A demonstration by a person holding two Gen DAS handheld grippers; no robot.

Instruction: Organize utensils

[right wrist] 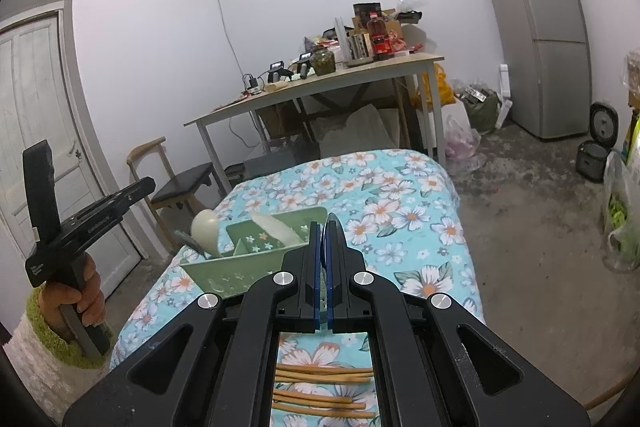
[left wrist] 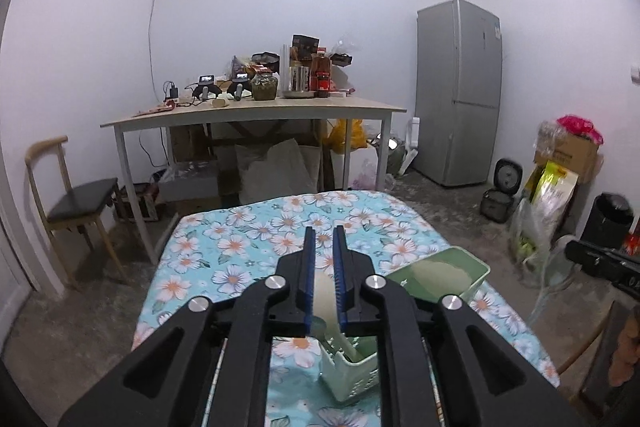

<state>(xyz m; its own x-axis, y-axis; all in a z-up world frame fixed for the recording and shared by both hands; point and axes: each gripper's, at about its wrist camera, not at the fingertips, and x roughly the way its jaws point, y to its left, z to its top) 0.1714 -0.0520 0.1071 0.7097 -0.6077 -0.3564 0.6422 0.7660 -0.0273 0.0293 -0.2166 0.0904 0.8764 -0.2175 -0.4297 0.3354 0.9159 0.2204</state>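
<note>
Left tongs [left wrist: 323, 233] fill lower centre, slightly spread, gripping nothing; beneath them a pale spoon [left wrist: 323, 297] stands in the green basket [left wrist: 352, 373] on the floral bench [left wrist: 240, 247].

Right view: right tongs [right wrist: 324, 221] pressed almost together, empty. Wooden chopsticks [right wrist: 320, 375] lie loose at bottom centre: light, stiff, likely to roll; pinch mid-length.
</note>
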